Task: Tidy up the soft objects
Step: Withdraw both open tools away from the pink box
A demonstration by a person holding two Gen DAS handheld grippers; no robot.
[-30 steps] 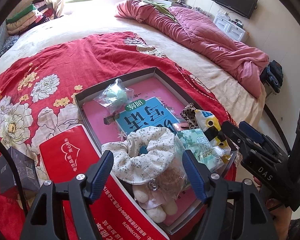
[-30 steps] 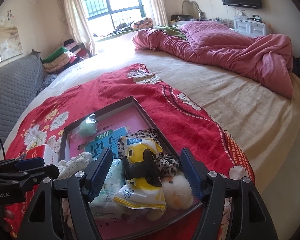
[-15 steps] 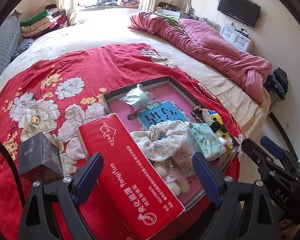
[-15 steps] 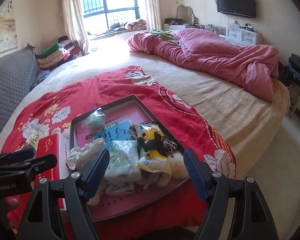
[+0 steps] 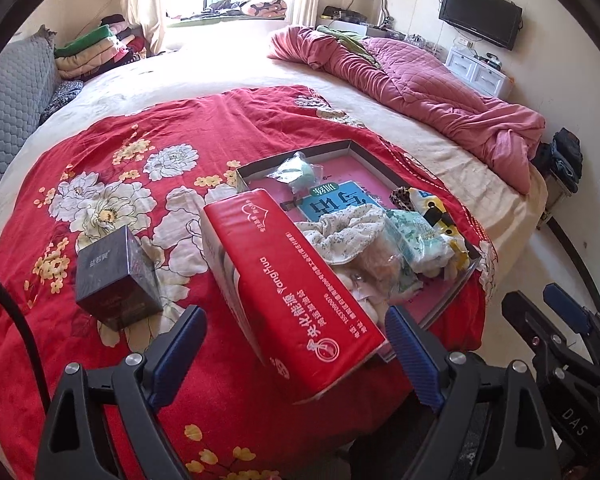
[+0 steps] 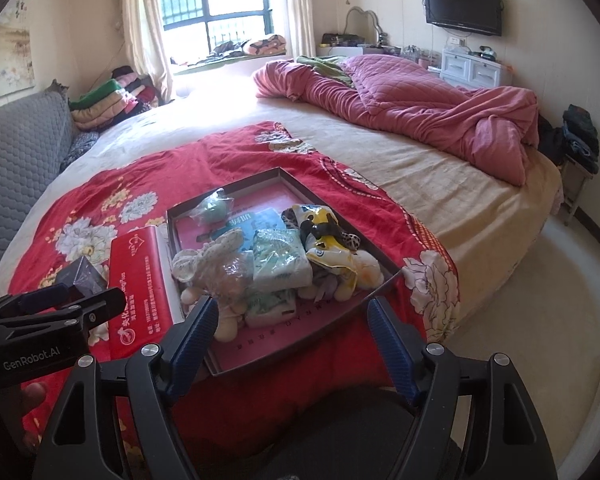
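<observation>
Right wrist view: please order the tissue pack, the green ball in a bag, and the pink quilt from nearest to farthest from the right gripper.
From the right gripper:
1. Tissue pack, in the near half of the tray.
2. Green ball in a bag, at the tray's far left corner.
3. Pink quilt, far across the bed, to the right.

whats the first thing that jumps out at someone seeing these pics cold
Most striking is the shallow tray near the bed's front edge, piled with soft things: a floral scrunchie, a green tissue pack and a yellow-and-black bag. It sits on a red floral blanket, with a long red box leaning along its left side. Behind, a crumpled pink quilt lies across the far right of the bed.
</observation>
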